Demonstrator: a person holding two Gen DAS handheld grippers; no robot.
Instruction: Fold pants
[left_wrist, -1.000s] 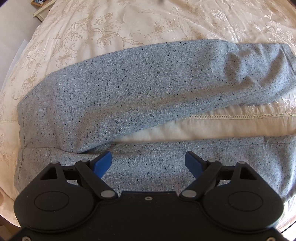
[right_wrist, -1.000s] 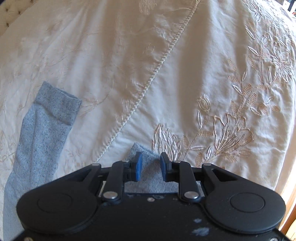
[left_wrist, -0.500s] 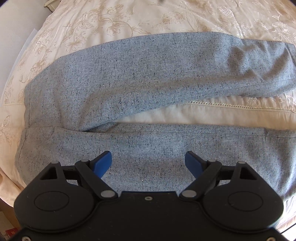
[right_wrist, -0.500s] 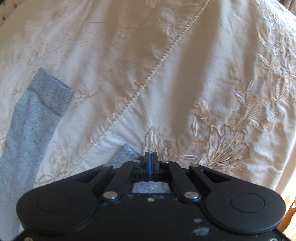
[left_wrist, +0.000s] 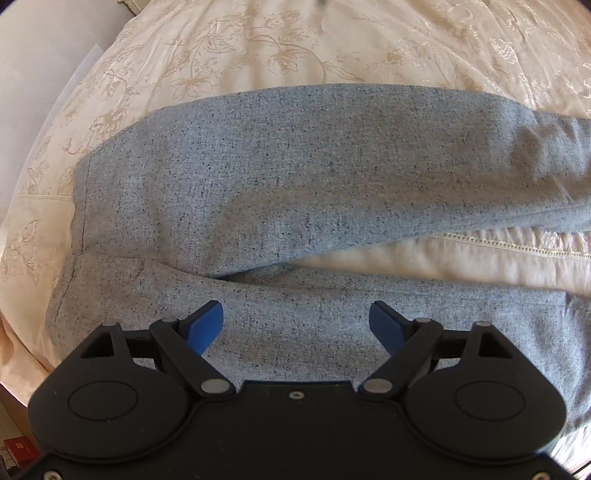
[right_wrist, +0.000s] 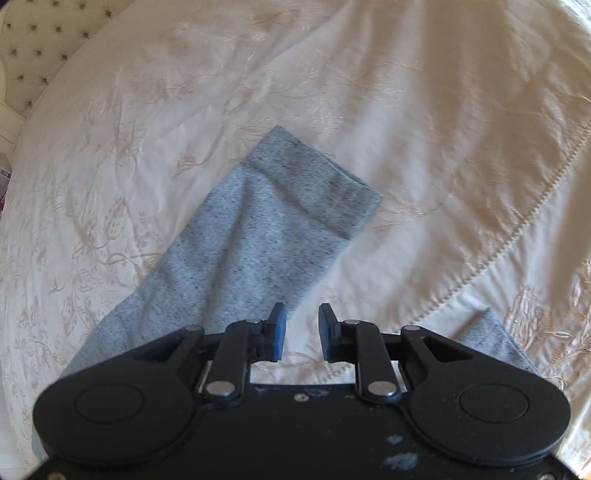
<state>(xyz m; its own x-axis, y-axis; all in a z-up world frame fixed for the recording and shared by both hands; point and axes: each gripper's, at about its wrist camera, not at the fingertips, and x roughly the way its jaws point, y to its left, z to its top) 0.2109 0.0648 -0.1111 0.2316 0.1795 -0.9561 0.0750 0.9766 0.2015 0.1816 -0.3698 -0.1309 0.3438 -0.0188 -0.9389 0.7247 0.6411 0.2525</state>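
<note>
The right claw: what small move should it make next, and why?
Probably move the right claw forward to the far leg's cuff and close on it. Its jaws have just been opening, with only the bedspread between them, and the pants lie unfolded, legs apart.

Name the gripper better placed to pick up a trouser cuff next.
Right. The right gripper, jaws just reopened with only the bedspread between them, sits between both cuffs. The open left gripper hangs over the pants near the waist.

- The bed (left_wrist: 295, 48) is covered with a cream bedspread (right_wrist: 424, 129) that has floral embroidery and a corded seam.
- Grey speckled pants (left_wrist: 314, 177) lie flat directly on it, the two legs spread apart.
- One leg cuff (right_wrist: 314, 184) rests on the bedspread.
</note>
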